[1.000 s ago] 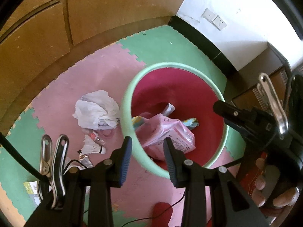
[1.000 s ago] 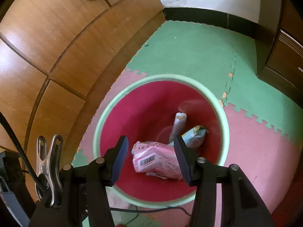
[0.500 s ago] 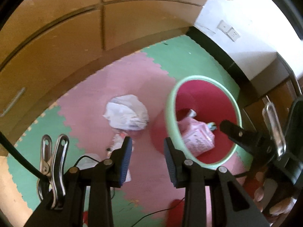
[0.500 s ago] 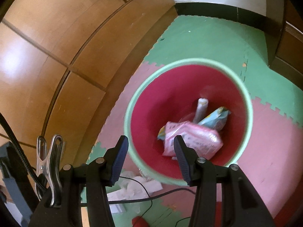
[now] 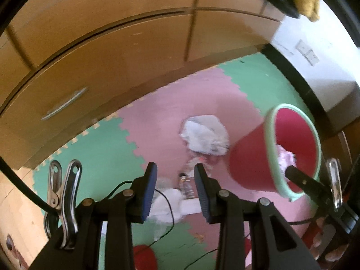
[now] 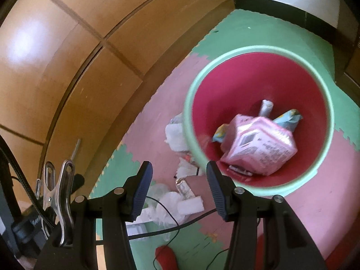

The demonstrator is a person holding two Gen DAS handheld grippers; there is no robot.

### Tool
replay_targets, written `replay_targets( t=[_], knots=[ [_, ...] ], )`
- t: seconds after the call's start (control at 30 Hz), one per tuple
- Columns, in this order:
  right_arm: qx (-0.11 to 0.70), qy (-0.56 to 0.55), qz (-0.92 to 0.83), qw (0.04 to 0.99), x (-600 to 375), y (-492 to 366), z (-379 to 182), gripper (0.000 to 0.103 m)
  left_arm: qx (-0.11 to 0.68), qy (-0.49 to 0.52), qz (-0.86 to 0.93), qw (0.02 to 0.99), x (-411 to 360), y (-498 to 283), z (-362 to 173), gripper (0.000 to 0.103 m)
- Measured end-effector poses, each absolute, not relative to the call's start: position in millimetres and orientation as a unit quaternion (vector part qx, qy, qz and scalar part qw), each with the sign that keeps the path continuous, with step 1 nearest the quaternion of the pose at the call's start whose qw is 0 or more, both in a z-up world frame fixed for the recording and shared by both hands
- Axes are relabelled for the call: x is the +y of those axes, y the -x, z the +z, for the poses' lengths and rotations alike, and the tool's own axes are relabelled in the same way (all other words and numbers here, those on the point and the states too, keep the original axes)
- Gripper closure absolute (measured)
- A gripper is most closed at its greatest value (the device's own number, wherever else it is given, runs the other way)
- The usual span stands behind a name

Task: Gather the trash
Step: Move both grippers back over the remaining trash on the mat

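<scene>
Pink and green foam floor (image 5: 94,144) carried the remaining litter: a crumpled white bag (image 5: 205,135) at twelve o'clock of the released, empty left gripper (image 5: 175,193); the red bin (image 6: 258,117) stood at two o'clock of the equally released right gripper (image 6: 177,191). Fetching more seemed underway; next, lowering onto a scrap.

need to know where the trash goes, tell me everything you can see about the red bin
The red bin is a round bucket, plastic by its look, with a pale green rim, tapering toward its base. It stands upright on the pink and green foam mat. Inside lie a pink printed packet, a light blue wrapper and a pale tube. White crumpled trash lies against its outer wall. No gripper touches it.
</scene>
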State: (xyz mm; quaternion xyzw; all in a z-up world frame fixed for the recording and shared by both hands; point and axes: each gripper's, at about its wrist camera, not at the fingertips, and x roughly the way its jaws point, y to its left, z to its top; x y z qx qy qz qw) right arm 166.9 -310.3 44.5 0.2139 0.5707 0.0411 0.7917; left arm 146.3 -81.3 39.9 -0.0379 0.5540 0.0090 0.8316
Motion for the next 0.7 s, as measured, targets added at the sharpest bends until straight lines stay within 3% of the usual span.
replay_targets(
  t=[0.37,0.7],
  knots=[
    [0.596,-0.169,0.076,0.781,-244,-159,23,0.052,0.550,0.036,0.096,0.829,-6,-134,25,0.067],
    [0.646,-0.115,0.087,0.750,-206,-142,-35,0.052,0.595,0.067,0.073,0.798,-3,-131,-24,0.067]
  ],
)
